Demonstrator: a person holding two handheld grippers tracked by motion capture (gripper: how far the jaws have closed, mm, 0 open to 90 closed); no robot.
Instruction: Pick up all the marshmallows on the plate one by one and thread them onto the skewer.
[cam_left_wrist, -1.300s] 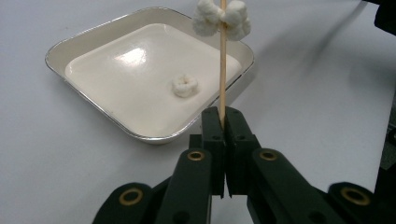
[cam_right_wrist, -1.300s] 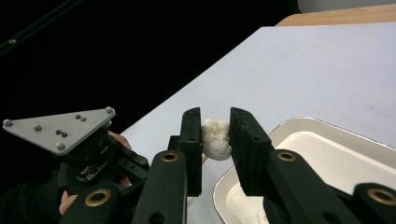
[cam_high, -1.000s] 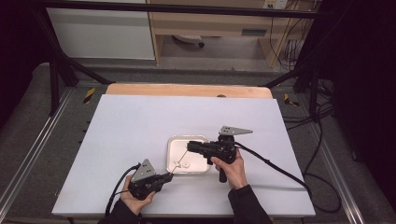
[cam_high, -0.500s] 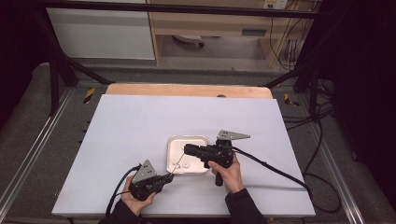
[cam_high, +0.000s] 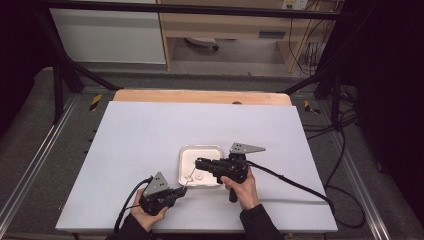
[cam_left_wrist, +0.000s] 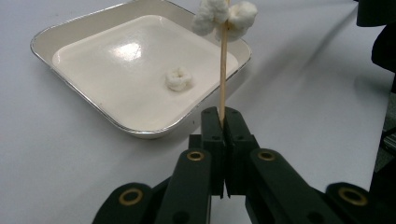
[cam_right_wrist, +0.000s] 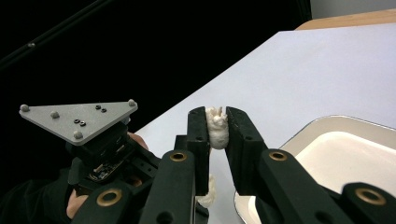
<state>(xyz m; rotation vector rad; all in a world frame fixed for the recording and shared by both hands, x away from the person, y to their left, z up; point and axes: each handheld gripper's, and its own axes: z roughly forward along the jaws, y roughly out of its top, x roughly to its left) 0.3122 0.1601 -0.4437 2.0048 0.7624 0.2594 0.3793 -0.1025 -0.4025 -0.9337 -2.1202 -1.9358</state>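
Observation:
My left gripper (cam_left_wrist: 222, 116) is shut on a thin wooden skewer (cam_left_wrist: 222, 70) that carries two white marshmallows (cam_left_wrist: 224, 16) at its tip, just over the near edge of the white tray (cam_left_wrist: 70, 32). One marshmallow (cam_left_wrist: 179, 78) lies loose in the tray. In the high view the left gripper (cam_high: 182, 189) sits at the front of the table and the skewer reaches the tray (cam_high: 201, 150). My right gripper (cam_right_wrist: 217, 116) is shut on another marshmallow (cam_right_wrist: 217, 128). It hangs over the tray, pointing left, with the right gripper (cam_high: 197, 163) close above the skewer's tip.
The white tabletop (cam_high: 150, 130) spreads wide around the tray. A wooden strip (cam_high: 200, 96) runs along its far edge. Black cables (cam_high: 300, 186) trail from the grippers to the right, and dark frame rails (cam_high: 60, 80) stand to either side.
The right gripper has shifted a little to the left and nearer over the tray, with the marshmallow still in it. The left gripper and skewer have stayed put.

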